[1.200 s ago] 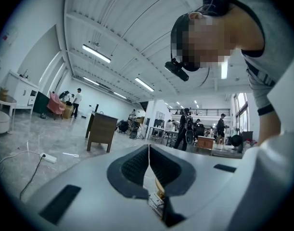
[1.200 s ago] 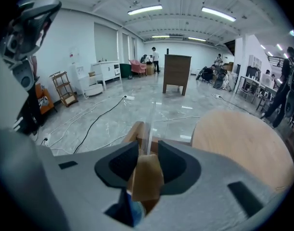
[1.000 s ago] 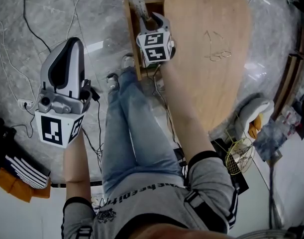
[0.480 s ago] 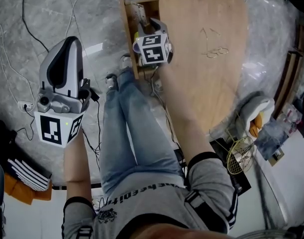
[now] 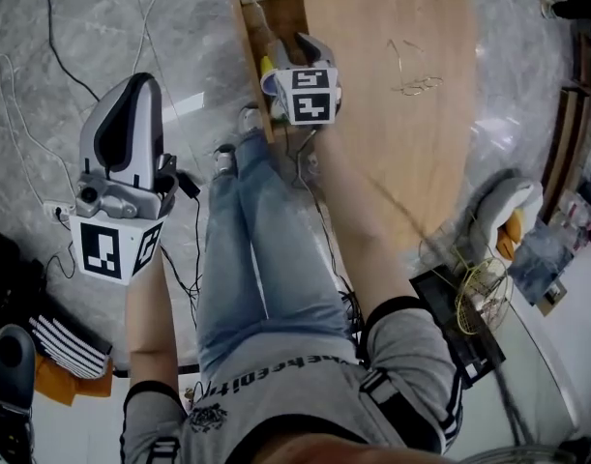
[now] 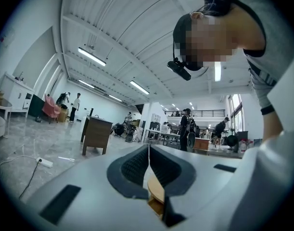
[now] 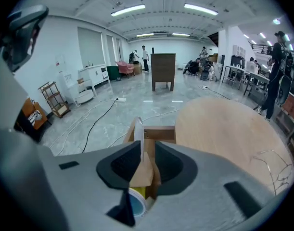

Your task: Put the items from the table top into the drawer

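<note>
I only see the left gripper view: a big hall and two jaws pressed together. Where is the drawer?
Observer: The drawer stands open at the end of the table, by the person's knees.
Visitor: Is anything in it?
Observer: Yes, a yellow and blue round thing lies inside.
Visitor: And what is on the table?
Observer: Only wire glasses, out on the bare wood.
</note>
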The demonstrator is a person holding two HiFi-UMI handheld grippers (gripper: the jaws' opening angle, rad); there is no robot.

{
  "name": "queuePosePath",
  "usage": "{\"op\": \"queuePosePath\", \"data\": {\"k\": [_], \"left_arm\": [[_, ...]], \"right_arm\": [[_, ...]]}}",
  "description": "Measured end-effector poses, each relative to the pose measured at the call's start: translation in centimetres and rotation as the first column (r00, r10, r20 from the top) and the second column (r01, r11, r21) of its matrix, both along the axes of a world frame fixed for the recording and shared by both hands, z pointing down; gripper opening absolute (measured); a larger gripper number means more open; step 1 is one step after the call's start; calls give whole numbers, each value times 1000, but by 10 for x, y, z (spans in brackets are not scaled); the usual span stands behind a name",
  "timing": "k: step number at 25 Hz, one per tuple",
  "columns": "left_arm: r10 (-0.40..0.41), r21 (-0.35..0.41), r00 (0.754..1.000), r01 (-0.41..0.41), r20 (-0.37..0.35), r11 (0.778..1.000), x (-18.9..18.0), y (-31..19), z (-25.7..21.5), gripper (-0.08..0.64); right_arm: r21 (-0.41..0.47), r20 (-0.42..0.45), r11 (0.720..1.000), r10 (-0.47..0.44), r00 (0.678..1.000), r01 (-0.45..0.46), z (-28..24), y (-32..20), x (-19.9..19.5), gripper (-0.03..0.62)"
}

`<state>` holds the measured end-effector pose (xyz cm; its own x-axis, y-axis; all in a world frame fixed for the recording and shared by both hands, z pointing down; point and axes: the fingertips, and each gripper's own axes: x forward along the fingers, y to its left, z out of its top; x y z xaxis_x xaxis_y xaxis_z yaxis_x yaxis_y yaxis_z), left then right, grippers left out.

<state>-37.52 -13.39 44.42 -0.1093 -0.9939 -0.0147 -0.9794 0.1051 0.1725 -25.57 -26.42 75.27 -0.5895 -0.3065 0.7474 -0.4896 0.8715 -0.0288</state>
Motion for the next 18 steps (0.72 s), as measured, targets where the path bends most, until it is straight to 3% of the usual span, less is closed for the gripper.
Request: {"op": "queuePosePath", "data": {"k": [3, 18], "left_arm": [[13, 9, 1000, -13, 3, 1000, 6, 8, -10, 12], [107, 35, 994, -107, 12, 994, 49, 49, -65, 12]], "right_arm": [[21, 38, 999, 28, 999, -29, -19, 7, 11, 7], [57, 259, 988, 126, 958, -145, -148, 70, 69, 3]]}}
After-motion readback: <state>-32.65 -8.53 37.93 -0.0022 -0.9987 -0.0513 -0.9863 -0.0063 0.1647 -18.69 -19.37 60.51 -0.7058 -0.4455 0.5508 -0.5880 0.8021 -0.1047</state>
